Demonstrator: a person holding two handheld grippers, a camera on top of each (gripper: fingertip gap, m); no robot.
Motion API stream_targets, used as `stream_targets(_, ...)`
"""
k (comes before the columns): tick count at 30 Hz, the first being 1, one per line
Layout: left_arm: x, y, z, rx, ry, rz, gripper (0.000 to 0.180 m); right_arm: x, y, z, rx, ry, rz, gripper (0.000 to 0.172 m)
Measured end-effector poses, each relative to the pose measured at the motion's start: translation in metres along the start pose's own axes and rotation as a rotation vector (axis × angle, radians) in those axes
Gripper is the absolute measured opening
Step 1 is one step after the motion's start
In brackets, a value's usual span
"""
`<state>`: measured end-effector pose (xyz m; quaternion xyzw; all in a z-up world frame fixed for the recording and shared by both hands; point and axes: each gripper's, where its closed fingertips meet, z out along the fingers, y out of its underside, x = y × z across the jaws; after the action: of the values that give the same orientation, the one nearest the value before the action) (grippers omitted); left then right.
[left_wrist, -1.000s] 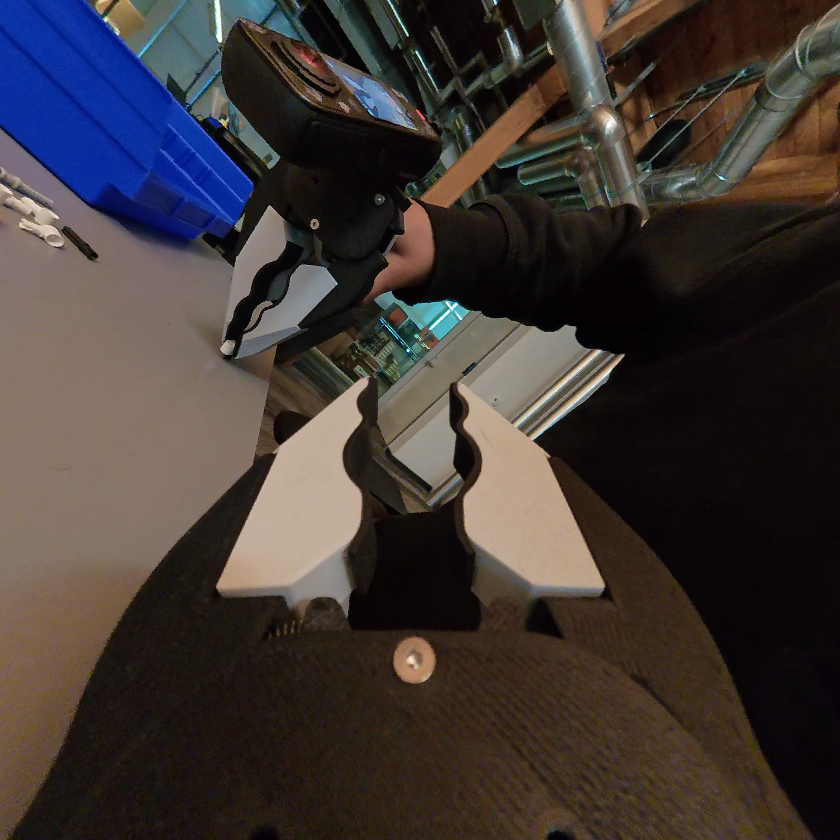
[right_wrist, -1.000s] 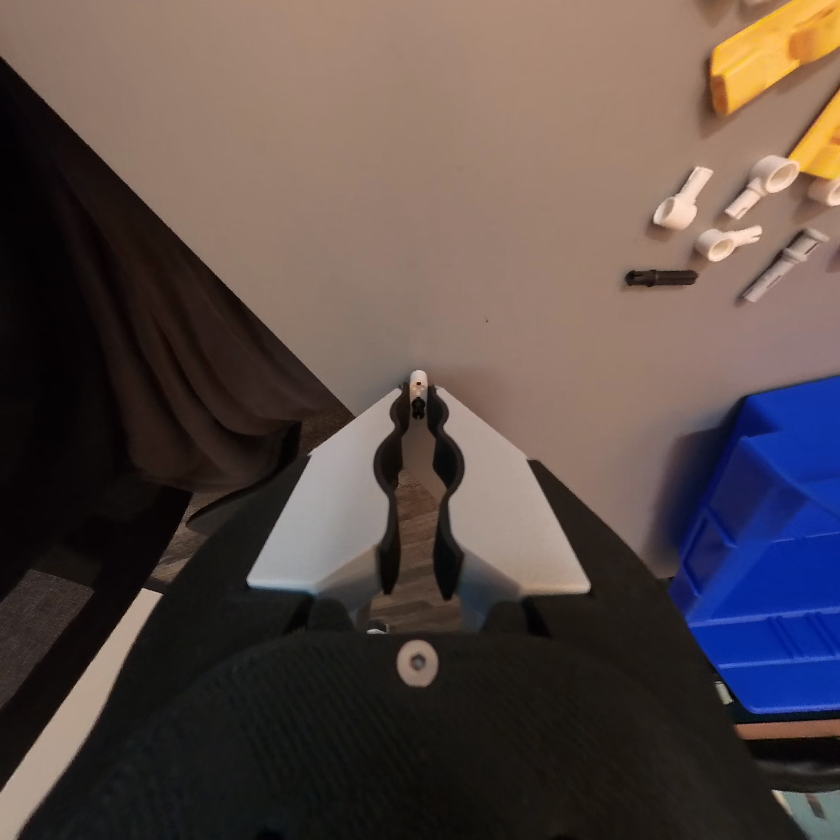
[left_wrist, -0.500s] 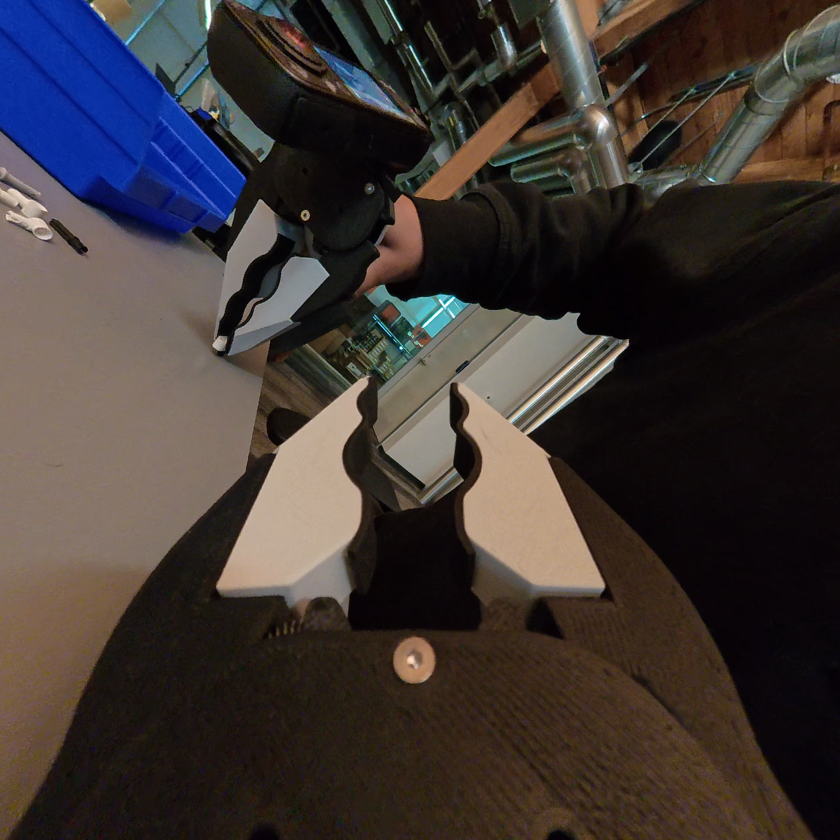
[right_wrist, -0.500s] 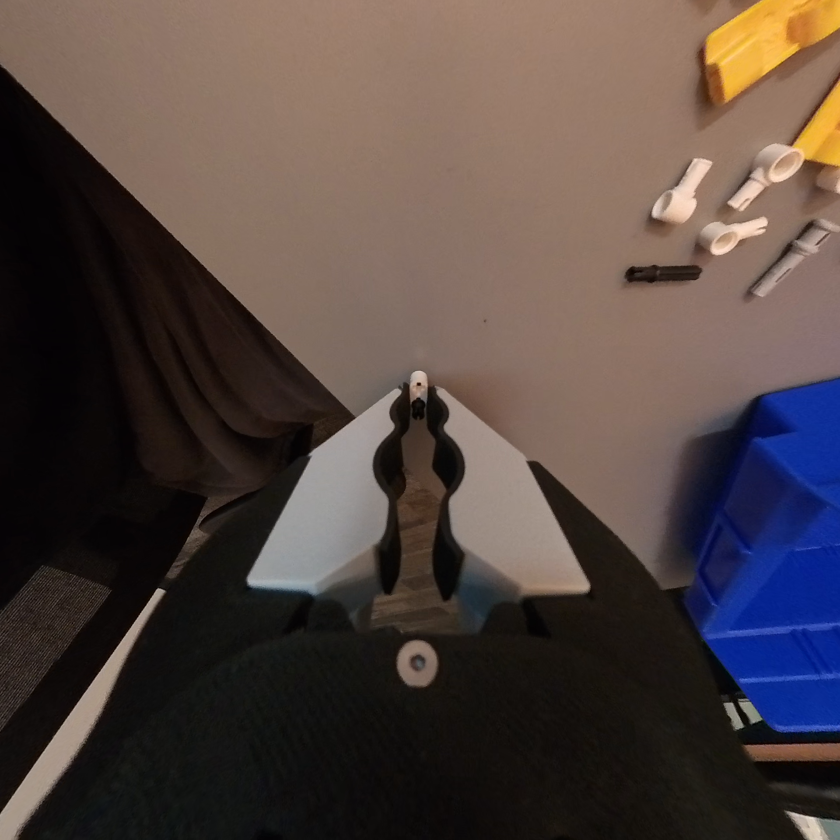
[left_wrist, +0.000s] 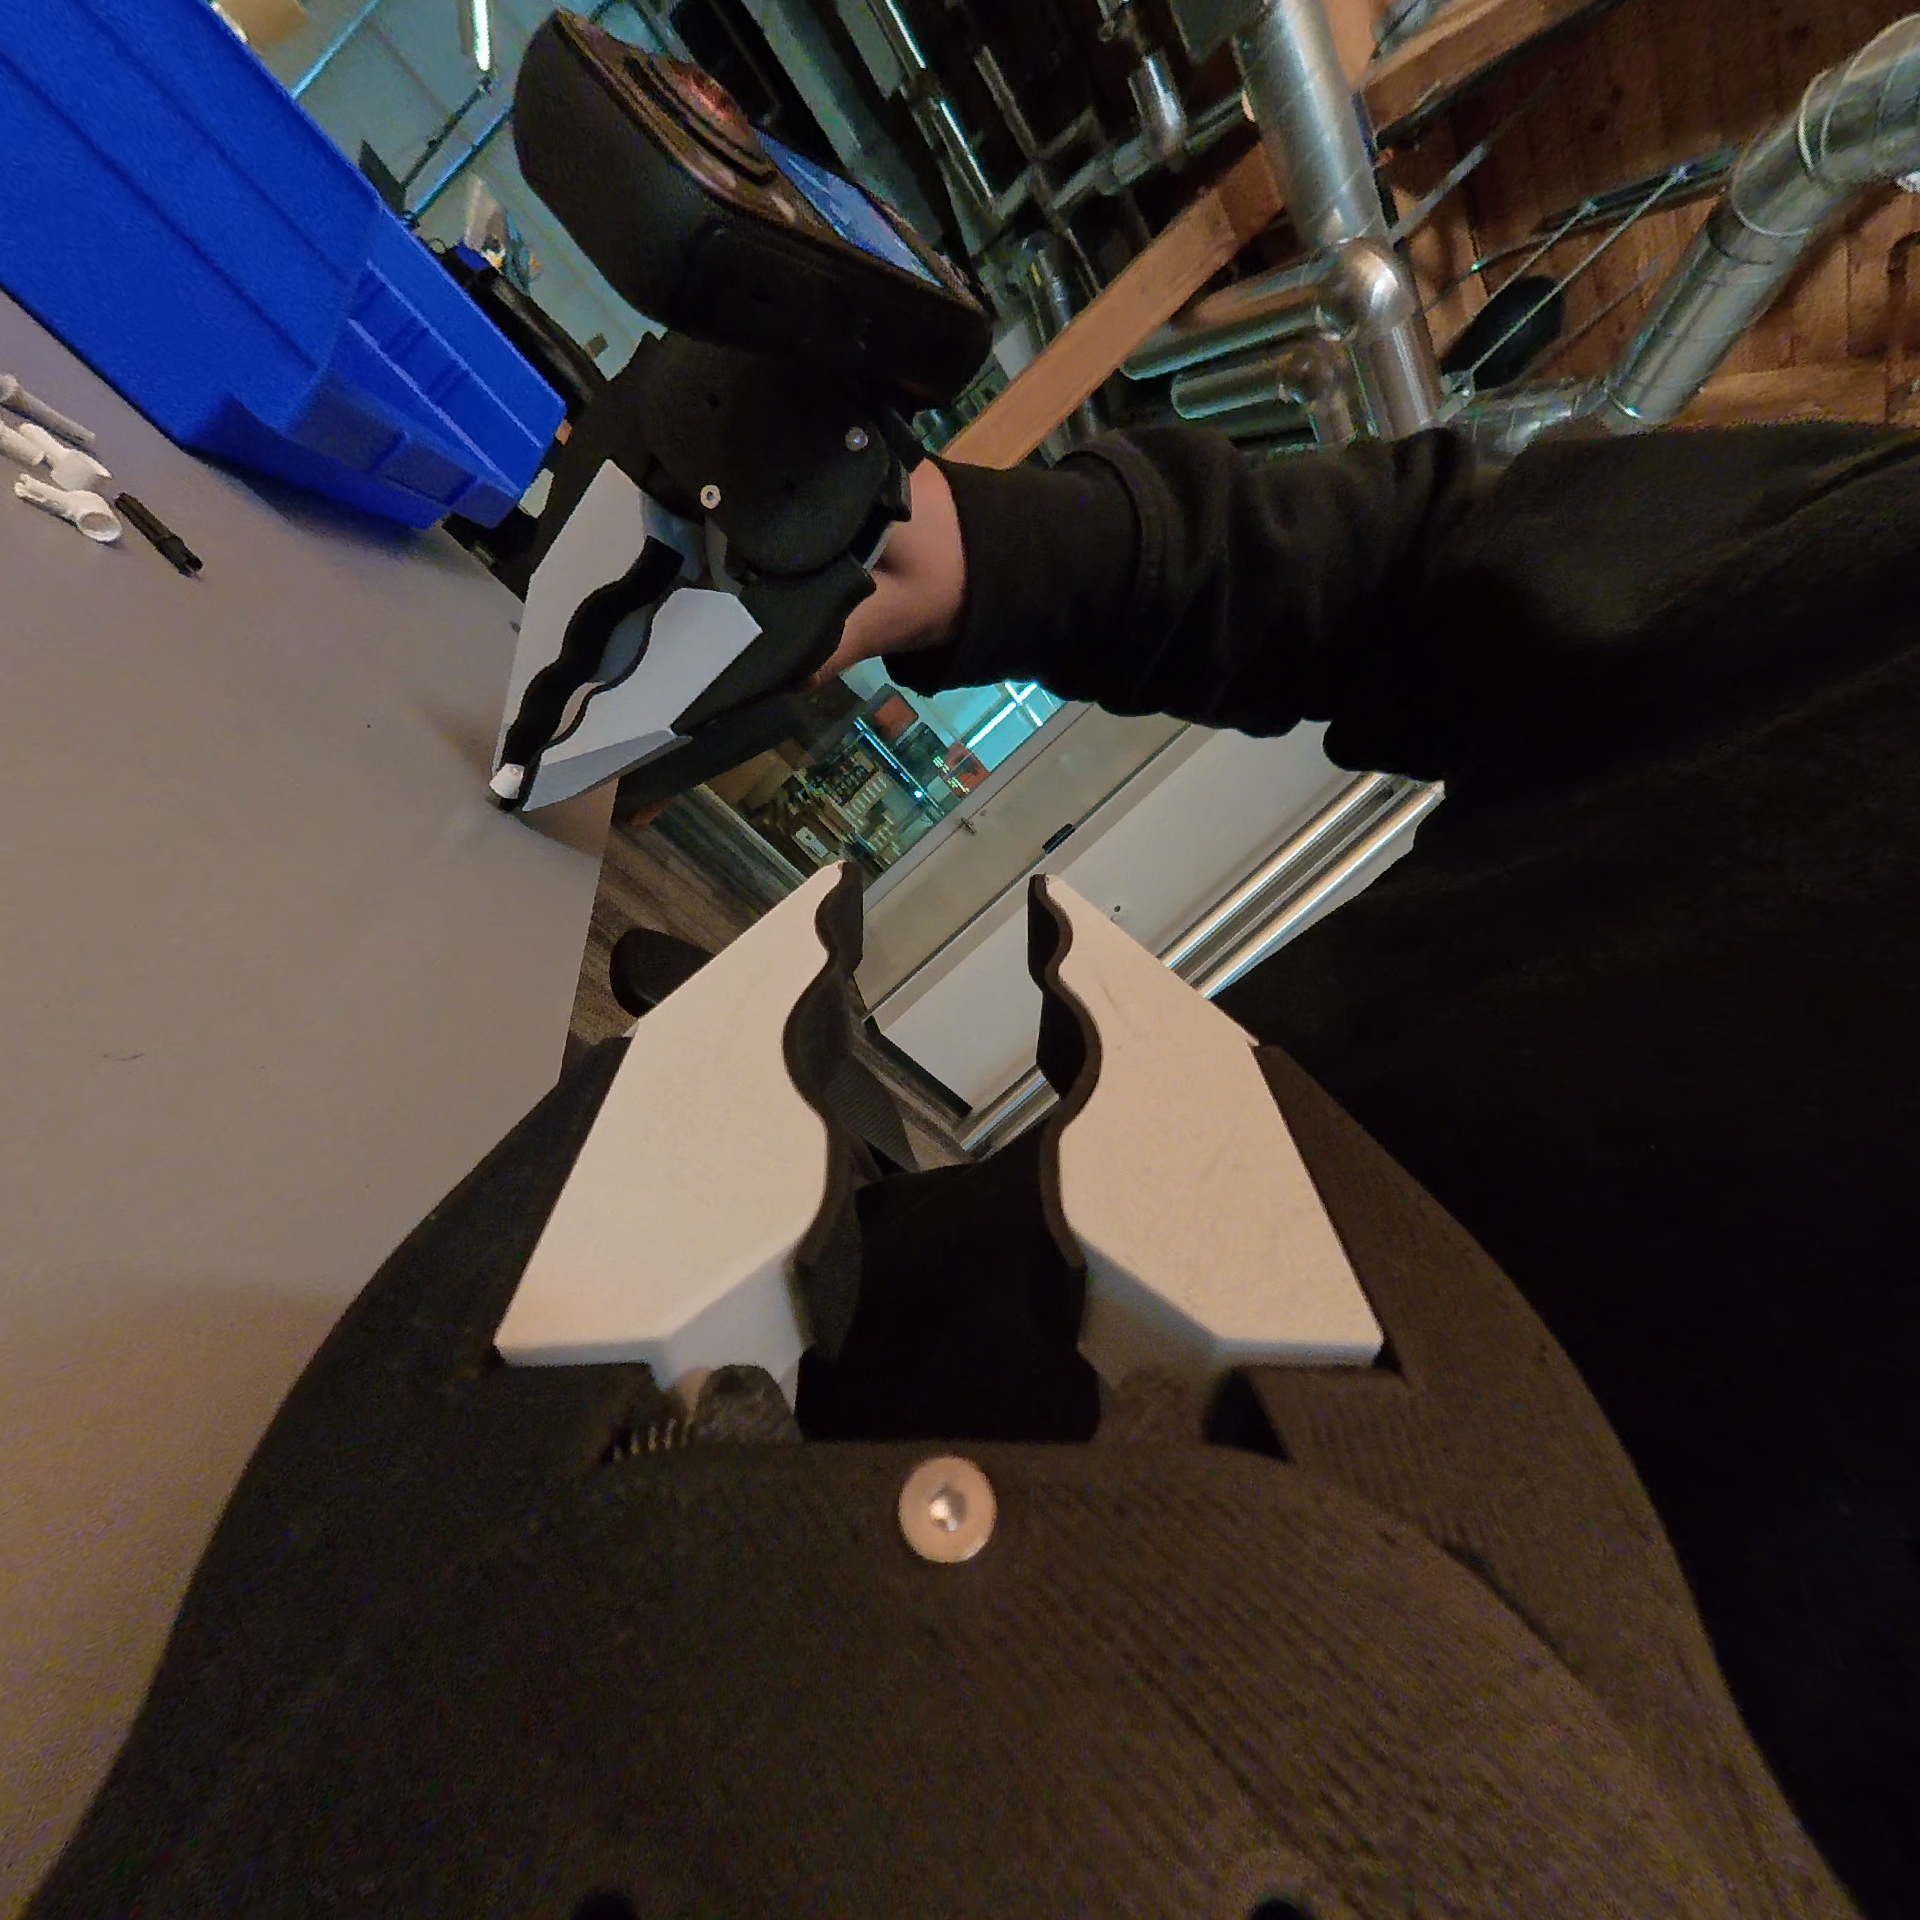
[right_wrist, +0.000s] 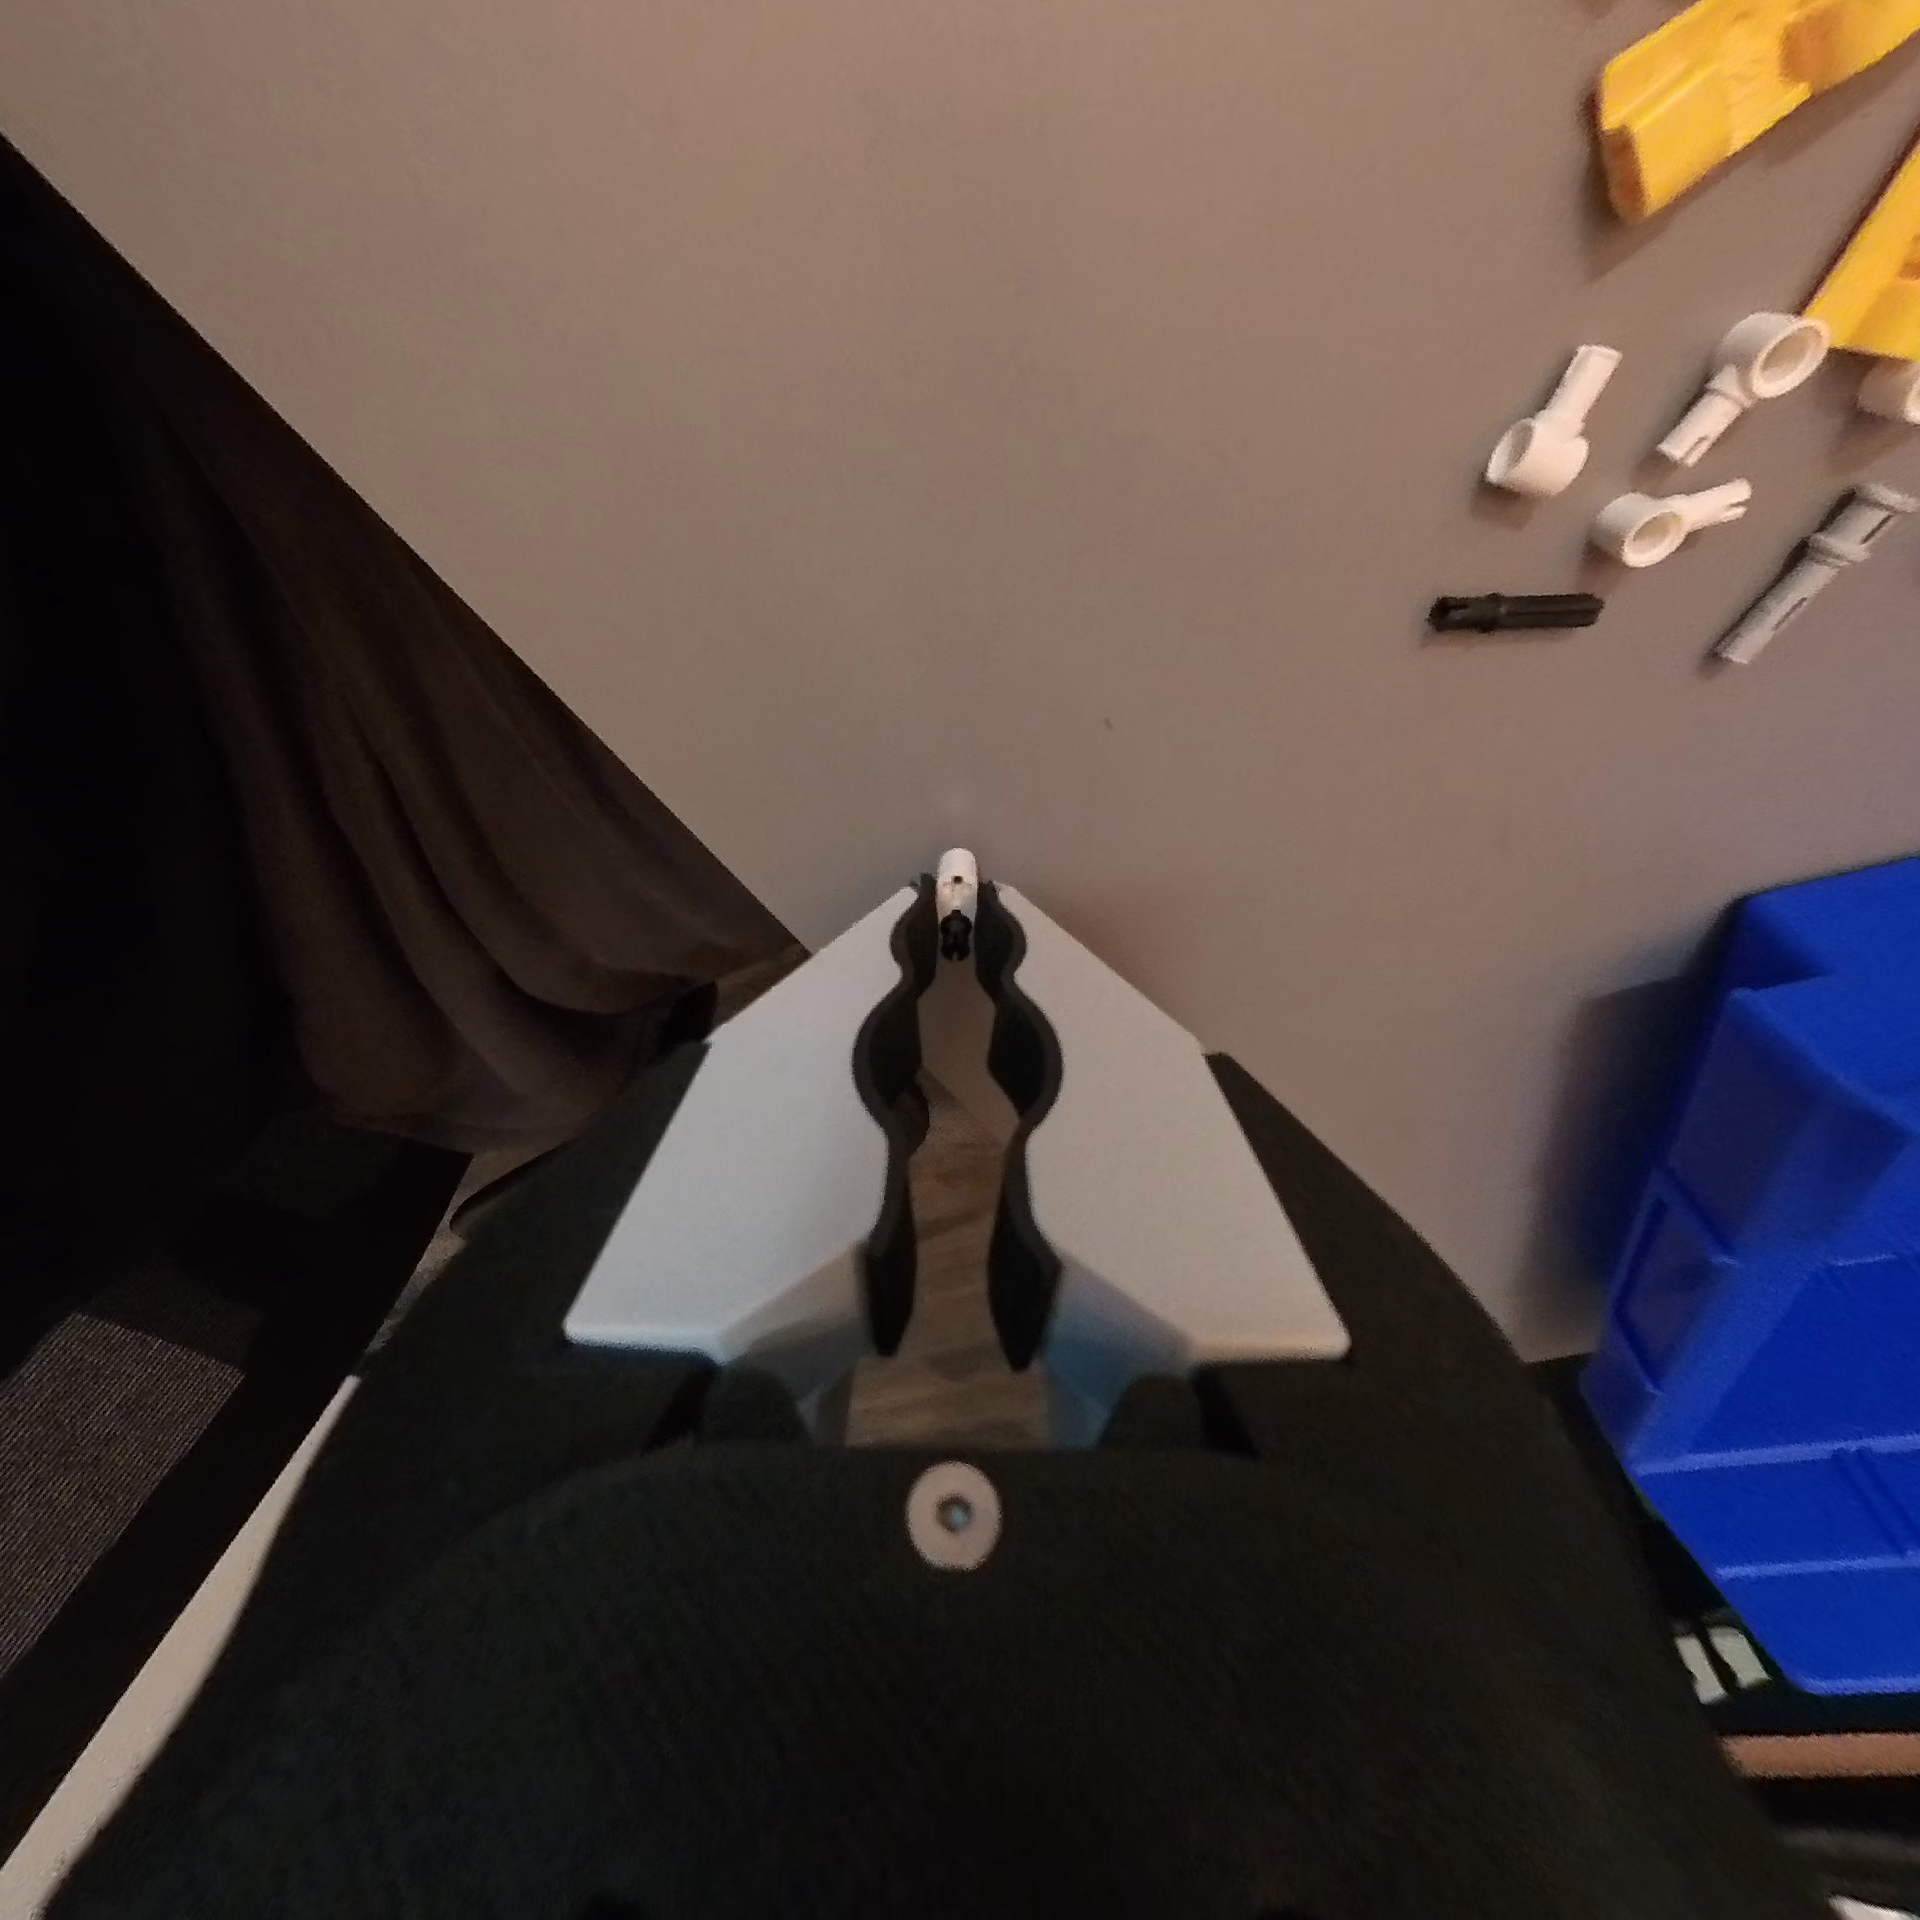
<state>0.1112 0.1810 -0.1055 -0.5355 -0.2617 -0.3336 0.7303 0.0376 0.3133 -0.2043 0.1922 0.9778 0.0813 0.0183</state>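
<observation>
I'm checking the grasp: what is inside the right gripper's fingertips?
A small white connector piece with a black pin in its rear end sits clamped in the right gripper. Its middle is covered by the black pads.

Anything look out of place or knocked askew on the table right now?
Nothing stands out. The right claw pinches a small white connector with a black pin near the table edge; the left claw is open and empty. Loose white connectors lie undisturbed.

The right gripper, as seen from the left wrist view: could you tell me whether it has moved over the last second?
Hardly: the right gripper, shut on a small white piece, keeps its tips at the same spot near the grey table's edge.
</observation>
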Motion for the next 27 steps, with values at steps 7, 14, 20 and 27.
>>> stream_targets(7,0.0,0.002,0.002,-0.009,-0.004,-0.004,0.029,0.0,-0.003,0.001,0.002,-0.01,-0.003,0.005)
stream_targets(14,-0.001,0.001,0.001,-0.004,0.003,-0.012,0.03,0.0,-0.002,0.003,0.04,0.018,0.0,0.006)
stream_targets(20,0.002,-0.002,-0.001,0.013,0.031,-0.03,0.03,-0.009,-0.039,-0.016,0.245,0.099,-0.125,0.006)
stream_targets(27,-0.004,-0.018,-0.002,0.137,-0.016,-0.004,0.028,-0.043,-0.104,-0.079,0.653,0.374,-0.418,0.006)
